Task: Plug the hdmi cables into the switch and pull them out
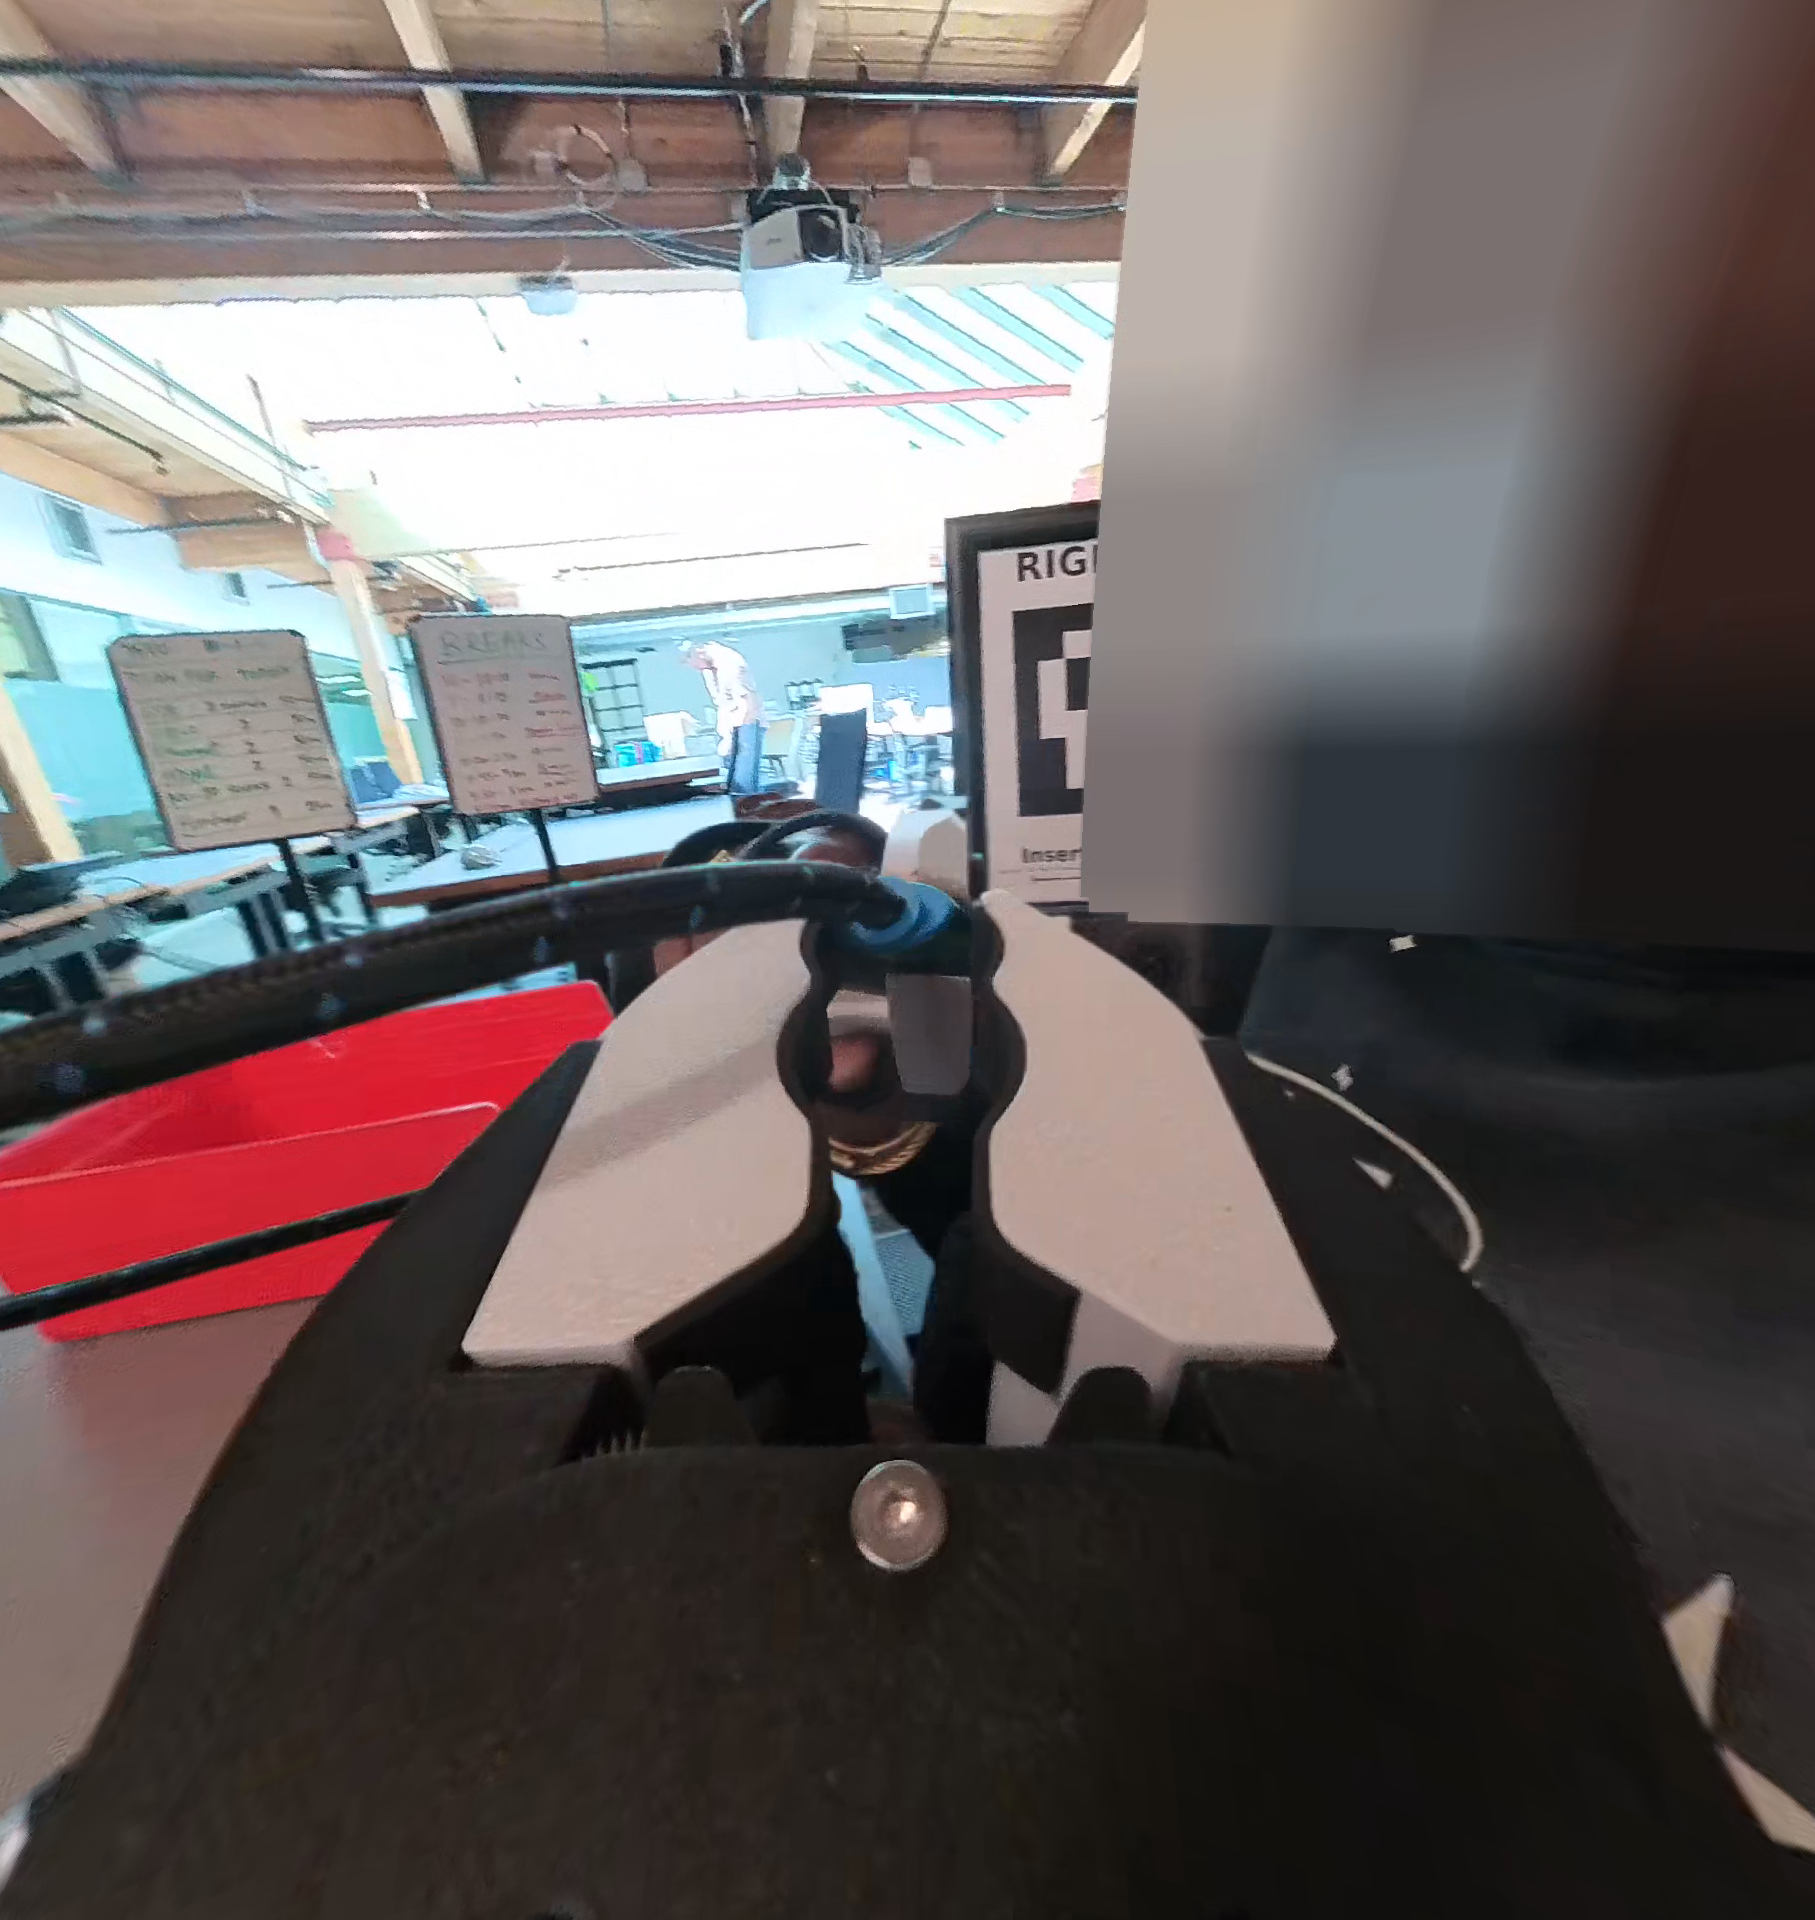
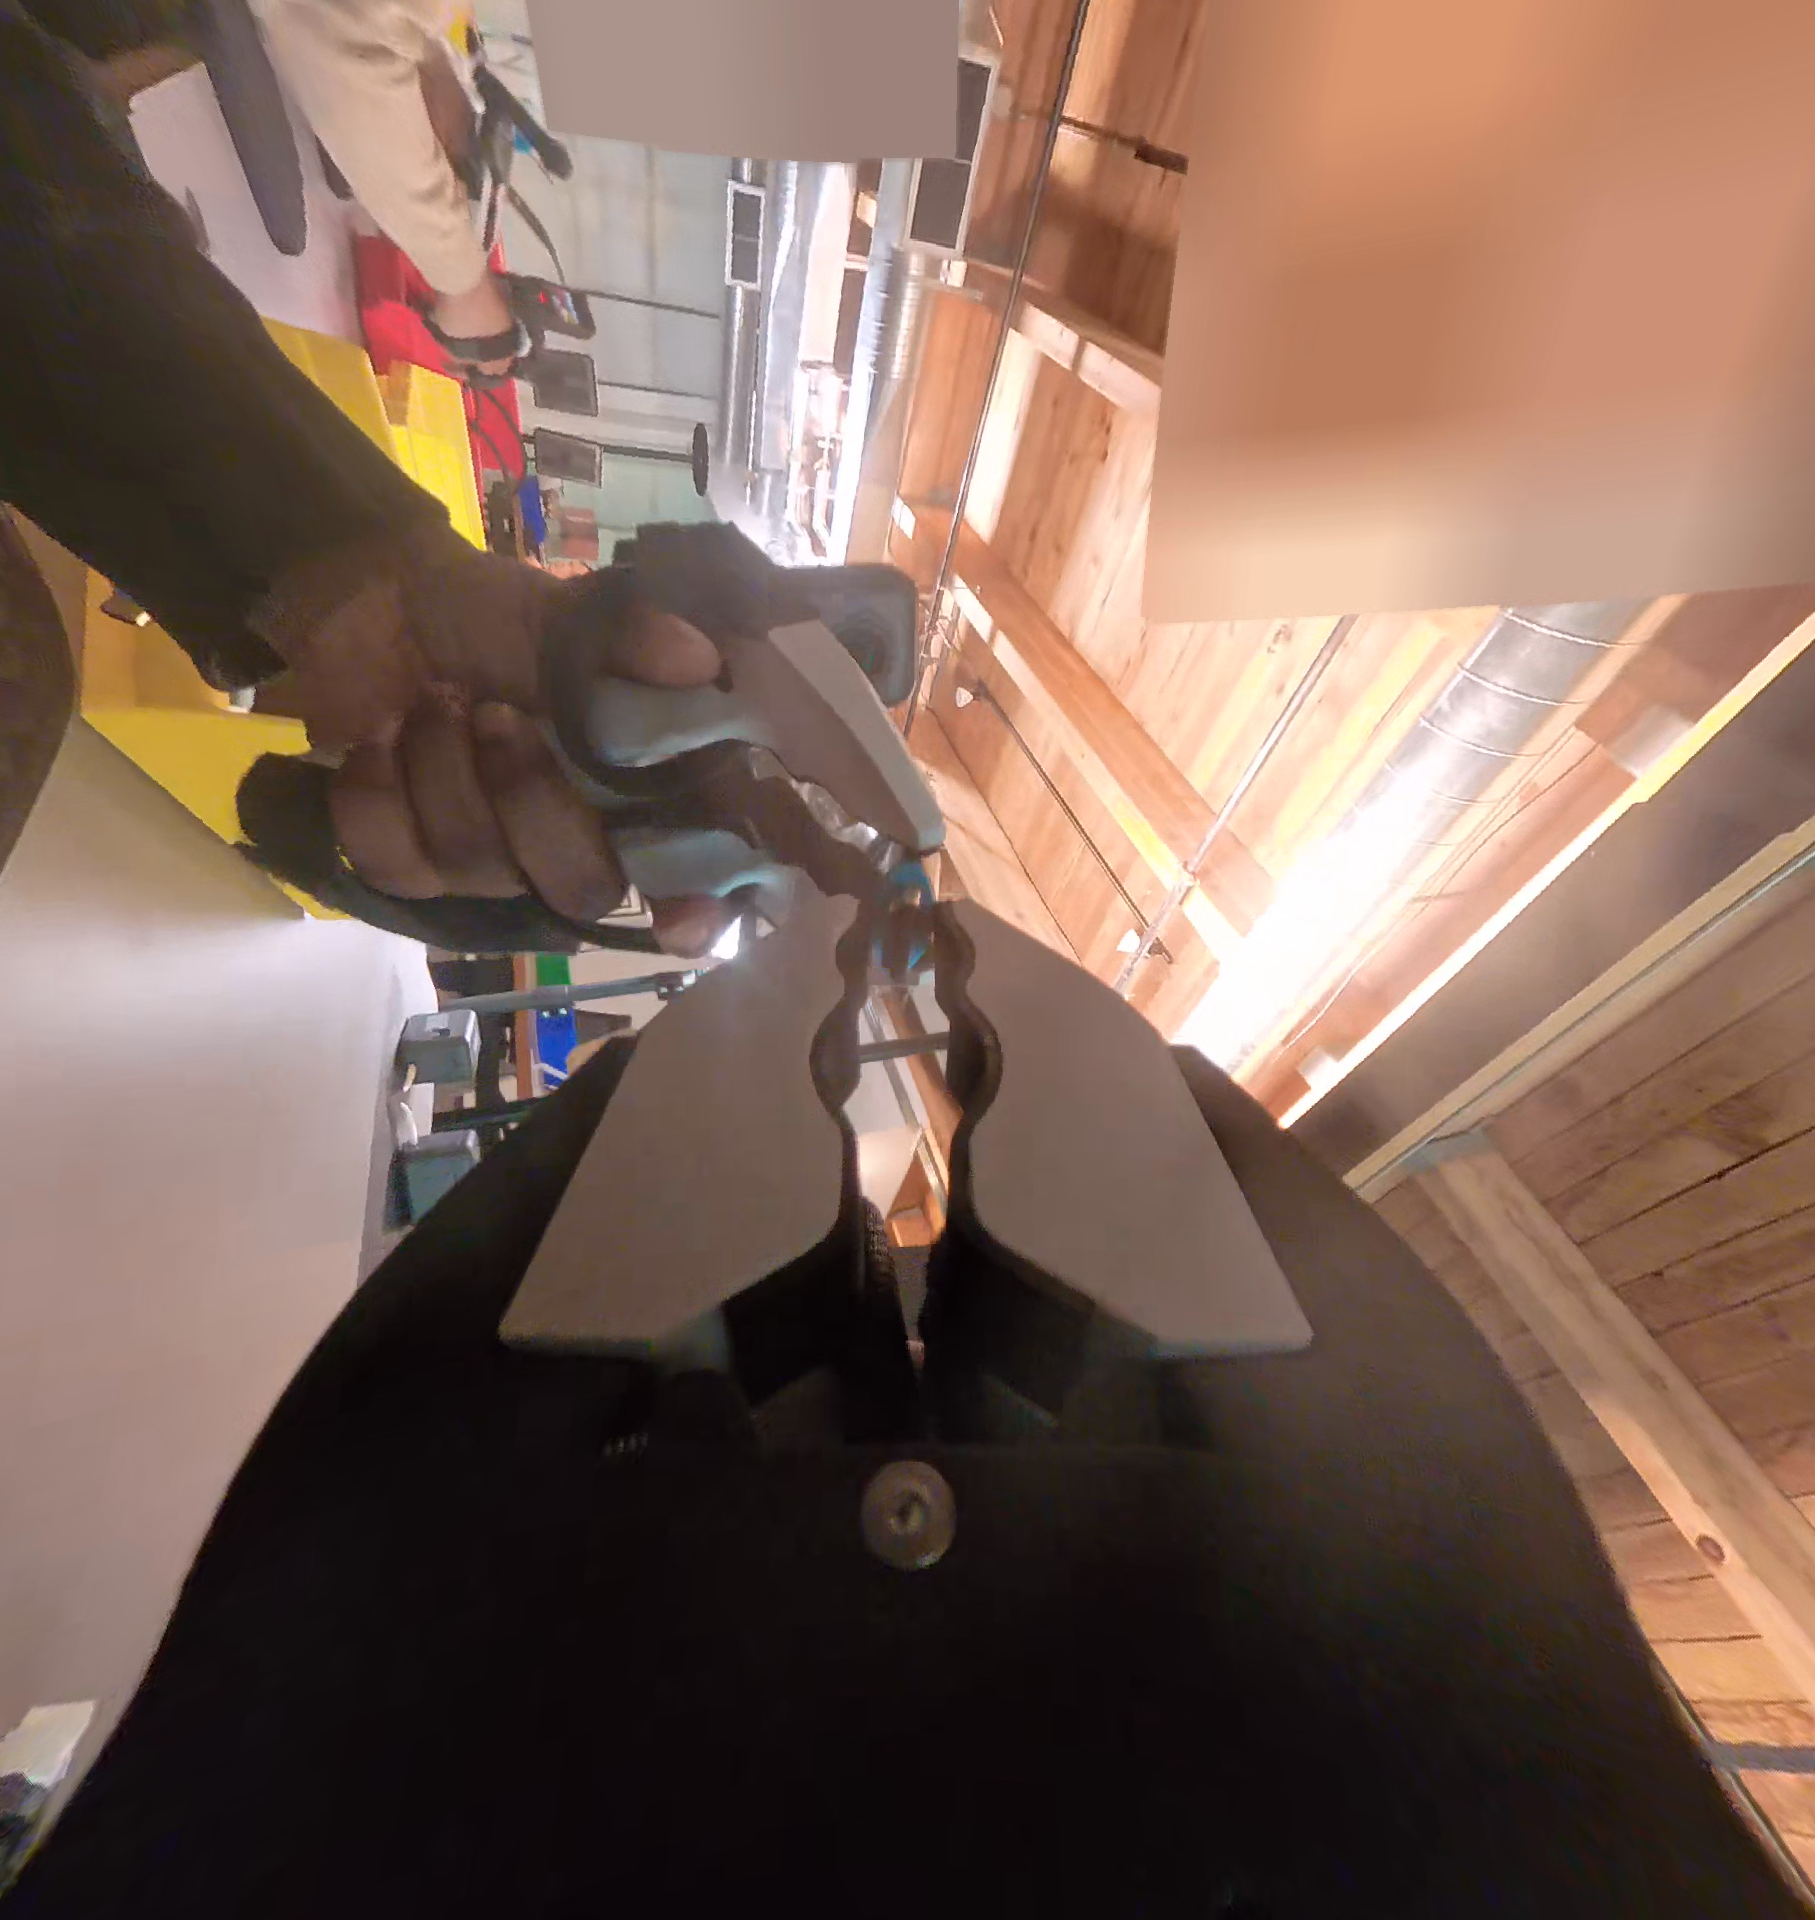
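My left gripper [image 1: 898,920] is shut on the grey metal HDMI plug [image 1: 929,1029]. The plug's blue strain relief [image 1: 918,920] sticks out at the fingertips. Its black braided cable [image 1: 259,997] arcs away to the left. In the right wrist view, a hand [image 2: 446,769] holds the left gripper [image 2: 851,842] at upper left. My right gripper [image 2: 903,925] meets it tip to tip, its jaws a narrow gap apart and closed on the blue strain relief [image 2: 908,940]. The switch is not in either view.
A red bin [image 1: 259,1164] sits on the brown table [image 1: 103,1507] at the left, under the cable. A framed marker sign [image 1: 1038,707] stands behind the fingertips. A person in black [image 1: 1505,1247] fills the right. Yellow bins [image 2: 186,748] lie behind the hand.
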### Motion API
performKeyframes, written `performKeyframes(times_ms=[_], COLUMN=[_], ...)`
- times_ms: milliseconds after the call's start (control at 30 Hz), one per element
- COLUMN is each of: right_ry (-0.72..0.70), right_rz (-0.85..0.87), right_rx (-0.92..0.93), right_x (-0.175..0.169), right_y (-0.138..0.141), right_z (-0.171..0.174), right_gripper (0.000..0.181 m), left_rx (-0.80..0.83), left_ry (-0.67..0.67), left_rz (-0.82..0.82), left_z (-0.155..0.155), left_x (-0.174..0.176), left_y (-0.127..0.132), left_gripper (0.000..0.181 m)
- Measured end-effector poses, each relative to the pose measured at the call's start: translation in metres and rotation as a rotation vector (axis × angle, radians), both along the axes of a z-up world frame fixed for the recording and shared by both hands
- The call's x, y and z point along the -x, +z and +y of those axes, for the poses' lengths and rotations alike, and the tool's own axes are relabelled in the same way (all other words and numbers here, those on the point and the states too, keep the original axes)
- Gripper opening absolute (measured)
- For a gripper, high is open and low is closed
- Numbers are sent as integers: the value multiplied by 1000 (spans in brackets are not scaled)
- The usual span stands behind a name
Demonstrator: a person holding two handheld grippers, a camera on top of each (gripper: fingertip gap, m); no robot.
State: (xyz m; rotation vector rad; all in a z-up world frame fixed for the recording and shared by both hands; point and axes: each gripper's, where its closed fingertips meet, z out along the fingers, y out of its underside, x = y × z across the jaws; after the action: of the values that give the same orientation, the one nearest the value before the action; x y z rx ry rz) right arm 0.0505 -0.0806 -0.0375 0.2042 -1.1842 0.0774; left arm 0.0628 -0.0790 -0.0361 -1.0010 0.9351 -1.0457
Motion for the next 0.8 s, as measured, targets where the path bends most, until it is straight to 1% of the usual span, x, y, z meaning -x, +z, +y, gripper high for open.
performKeyframes(times_ms=[167, 233, 267, 367, 467, 533, 633, 800], right_ry=[-62, -72, -81, -95, -107, -115, -182, -316], right_rz=[30, 51, 38, 14, 13, -16, 3, 42], right_rx=[-1, 25, 41, 93, 81, 76, -23, -240], right_x=[1, 3, 5, 8, 8, 10, 12, 18], right_y=[1, 2, 1, -1, -1, -4, -5, -11], right_z=[9, 10, 10, 12, 13, 15, 17, 22], right_gripper=[14, 25, 26, 21, 15, 14, 14, 14], left_rx=[-74, -95, -100, -93, -51, -16, 44, 117], left_ry=[100, 111, 112, 108, 85, 77, 91, 118], left_rz=[26, 26, 27, 15, 26, 60, 132, 146], left_z=[8, 8, 9, 10, 9, 10, 13, 14], left_x=[-1, -2, -2, -1, 1, 2, 3, 6], left_y=[2, 2, 2, 2, 1, -4, -13, -15], left_gripper=[22, 22, 21, 20, 20, 22, 24, 33])
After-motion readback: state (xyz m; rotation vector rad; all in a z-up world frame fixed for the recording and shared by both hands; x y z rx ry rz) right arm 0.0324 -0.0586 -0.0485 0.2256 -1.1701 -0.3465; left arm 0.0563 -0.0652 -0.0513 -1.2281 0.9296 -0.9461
